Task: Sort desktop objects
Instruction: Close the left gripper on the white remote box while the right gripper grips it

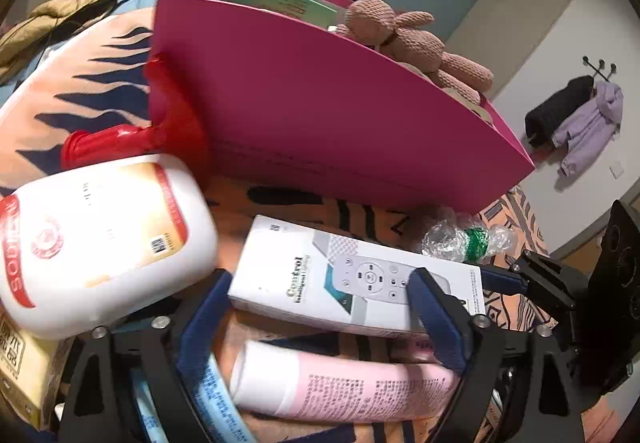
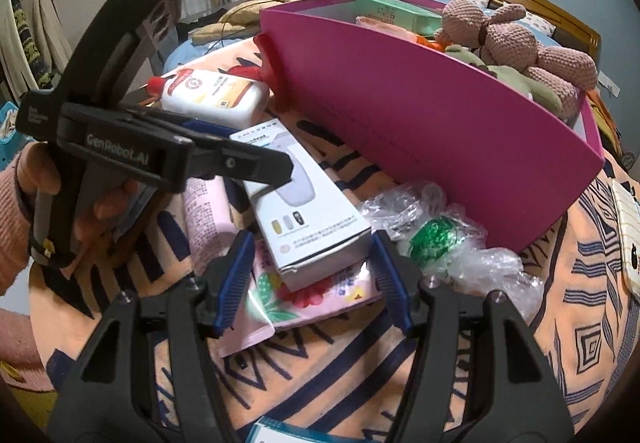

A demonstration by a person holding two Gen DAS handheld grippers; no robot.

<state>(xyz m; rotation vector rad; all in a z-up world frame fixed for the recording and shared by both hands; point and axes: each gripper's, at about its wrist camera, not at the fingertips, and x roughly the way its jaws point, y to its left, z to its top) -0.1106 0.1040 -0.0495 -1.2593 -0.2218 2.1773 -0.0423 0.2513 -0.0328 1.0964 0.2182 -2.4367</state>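
The item under handling is the white rectangular cardboard box printed with a remote control (image 1: 356, 279), lying flat on the peach and navy patterned blanket (image 2: 352, 371), in front of the magenta card storage bin (image 1: 340, 111) and just to the near side of it.

The right gripper (image 2: 312, 279) stands with its blue ribbed pads either side of the box's near end. The gap matches the box width, yet contact cannot be confirmed on both sides; it appears to be grasping the box or about to.

The left gripper (image 1: 320, 327) is released, jaws wide, straddling the box's other end and the pale pink printed plastic tube (image 1: 344, 383) beneath it. Nothing is pressed.

Handling assessment: the box looks light, stiff along its length, with thin walls that would dent under a hard squeeze. Its glossy print may slip, so the long flat sides near an end give the surest hold.

Neighbouring materials:
- a white plastic bottle with red cap (image 1: 100, 239), smooth and rounded, to the left of the box in the left wrist view;
- crumpled clear wrap around a green item (image 2: 432, 239), soft and crackly, to the right of the box;
- a flat pink floral sachet (image 2: 304, 299), under the box's near end;
- a pink crocheted toy (image 2: 516, 39) in the bin, soft and knobbly.
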